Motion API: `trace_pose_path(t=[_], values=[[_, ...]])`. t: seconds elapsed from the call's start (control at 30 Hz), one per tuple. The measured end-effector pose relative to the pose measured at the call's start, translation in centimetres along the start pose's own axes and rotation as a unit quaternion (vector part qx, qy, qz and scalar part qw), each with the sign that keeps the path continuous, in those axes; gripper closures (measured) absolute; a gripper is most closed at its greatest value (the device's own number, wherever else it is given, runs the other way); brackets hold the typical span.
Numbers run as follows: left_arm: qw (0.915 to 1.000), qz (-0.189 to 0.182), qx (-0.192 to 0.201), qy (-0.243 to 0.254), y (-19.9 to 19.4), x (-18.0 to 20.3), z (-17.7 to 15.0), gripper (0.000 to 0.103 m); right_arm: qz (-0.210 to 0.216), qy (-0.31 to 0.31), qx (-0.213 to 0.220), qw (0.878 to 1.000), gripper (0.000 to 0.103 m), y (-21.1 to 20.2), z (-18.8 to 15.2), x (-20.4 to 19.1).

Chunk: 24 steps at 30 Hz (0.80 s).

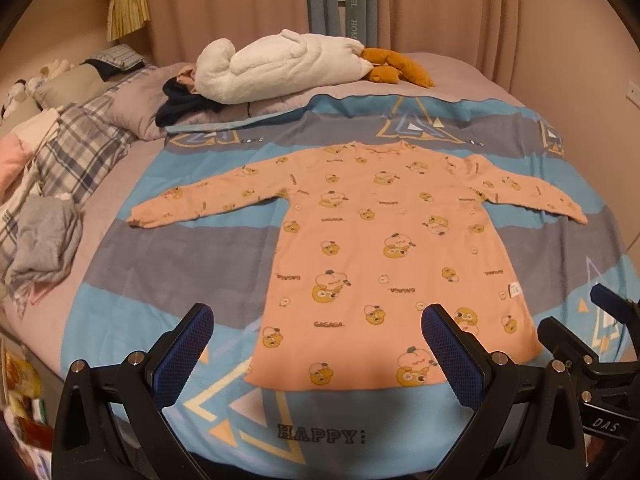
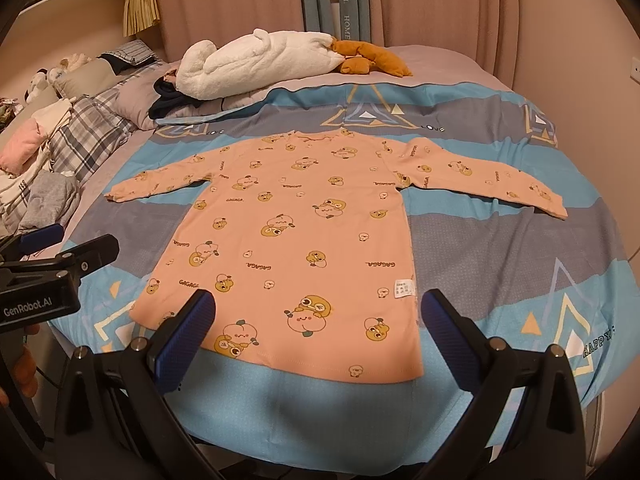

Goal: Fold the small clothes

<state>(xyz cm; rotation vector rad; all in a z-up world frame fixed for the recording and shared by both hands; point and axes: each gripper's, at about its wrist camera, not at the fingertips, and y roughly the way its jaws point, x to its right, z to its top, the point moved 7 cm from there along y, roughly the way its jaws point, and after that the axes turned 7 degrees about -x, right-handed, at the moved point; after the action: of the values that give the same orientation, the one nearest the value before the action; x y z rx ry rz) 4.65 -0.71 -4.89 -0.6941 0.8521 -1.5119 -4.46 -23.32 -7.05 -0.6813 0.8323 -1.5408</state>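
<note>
A small pink long-sleeved shirt (image 1: 372, 248) with cartoon prints lies flat on the bed, both sleeves spread out, hem toward me; it also shows in the right wrist view (image 2: 296, 232). My left gripper (image 1: 320, 320) is open and empty, held above the hem near its left part. My right gripper (image 2: 318, 308) is open and empty, above the hem's right part. Each gripper shows at the edge of the other's view: the right one (image 1: 592, 320), the left one (image 2: 72, 246).
The shirt lies on a blue and grey patterned sheet (image 1: 168, 264). A white plush toy (image 1: 276, 64) and dark clothes (image 1: 180, 104) lie at the back. A plaid pillow (image 1: 76, 152) and a grey garment (image 1: 44, 240) lie at the left.
</note>
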Motion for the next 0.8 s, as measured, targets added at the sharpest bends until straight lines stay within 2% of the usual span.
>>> trace_pose_path(t=[0.8], values=[[1.0000, 0.001, 0.002, -0.001, -0.11, -0.15, -0.02, 0.000, -0.002, -0.006, 0.006, 1.000, 0.000, -0.62, 0.05, -0.85]])
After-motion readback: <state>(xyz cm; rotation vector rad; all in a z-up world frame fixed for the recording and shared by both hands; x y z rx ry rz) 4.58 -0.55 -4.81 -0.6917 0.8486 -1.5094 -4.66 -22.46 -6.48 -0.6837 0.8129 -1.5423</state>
